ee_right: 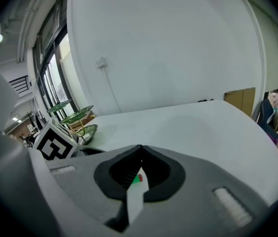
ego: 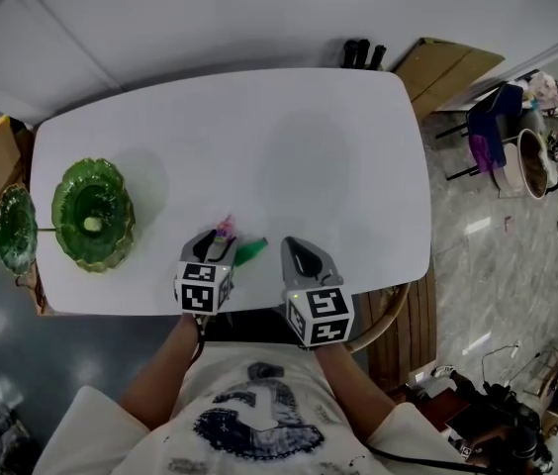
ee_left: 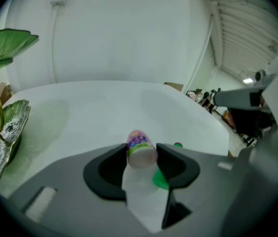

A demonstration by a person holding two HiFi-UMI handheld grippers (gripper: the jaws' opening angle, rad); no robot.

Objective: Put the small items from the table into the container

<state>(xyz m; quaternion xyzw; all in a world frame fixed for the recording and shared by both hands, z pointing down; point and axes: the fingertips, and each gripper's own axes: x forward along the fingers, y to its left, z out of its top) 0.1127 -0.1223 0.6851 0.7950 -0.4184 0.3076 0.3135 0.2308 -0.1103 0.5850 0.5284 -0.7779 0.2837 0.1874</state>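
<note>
- Pink and small, a bottle (ee_left: 136, 141) with a purple-printed label lies on its side between the jaws of the left gripper (ee_left: 142, 152), its pale end towards the camera.
- Both black pads press against the bottle's sides, so this gripper is clamped on it, low over the near edge of the white tabletop (ego: 259, 137).
- From the head view, the bottle's pink tip (ego: 225, 228) pokes out just beyond the left gripper (ego: 218, 241).
- A small green item (ego: 251, 252) lies on the tabletop between the two grippers, just beside the left one; it is too small to identify.
- The right gripper (ego: 296, 247) hovers near the same edge with its jaws together and nothing in them; its own view shows the jaw tips meeting (ee_right: 140, 150), with a sliver of that green item (ee_right: 136, 178) visible through the slit below.
- The container, a green leaf-shaped glass dish (ego: 111, 191) on a tiered stand, sits well apart at the tabletop's left end.
- A pale small thing (ego: 92, 225) rests in the dish's centre.
- A second, smaller green dish (ego: 15, 229) hangs over the left edge.
</note>
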